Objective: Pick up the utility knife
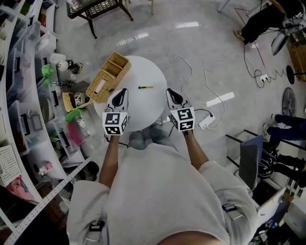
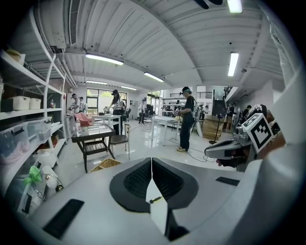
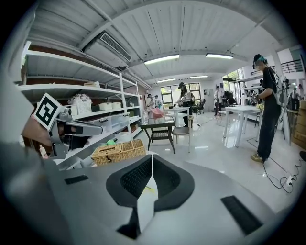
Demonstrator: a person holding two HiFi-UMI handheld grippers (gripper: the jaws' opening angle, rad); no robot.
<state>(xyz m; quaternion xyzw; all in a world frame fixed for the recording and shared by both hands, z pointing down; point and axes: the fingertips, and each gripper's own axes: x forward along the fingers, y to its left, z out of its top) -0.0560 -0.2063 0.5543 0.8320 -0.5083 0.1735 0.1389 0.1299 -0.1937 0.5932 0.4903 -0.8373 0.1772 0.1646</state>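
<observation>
The utility knife (image 1: pixel 146 87), thin and yellow-black, lies on the round white table (image 1: pixel 143 112) toward its far side. My left gripper (image 1: pixel 123 91) hovers over the table's left part, jaws shut and empty, tips short of the knife. My right gripper (image 1: pixel 169 91) hangs at the table's right edge, also shut and empty. In the left gripper view the closed jaws (image 2: pixel 151 159) point toward the knife (image 2: pixel 156 199), glimpsed in the gap below the pads. In the right gripper view the knife (image 3: pixel 149 189) shows as a yellow sliver below the closed jaws (image 3: pixel 152 156).
A wicker basket (image 1: pixel 107 78) sits on the table's far left edge. Shelves with bins and clutter (image 1: pixel 28 115) line the left. Cables and a power strip (image 1: pixel 208 120) lie on the floor at right. A dark side table (image 1: pixel 98 9) stands beyond; people stand further off.
</observation>
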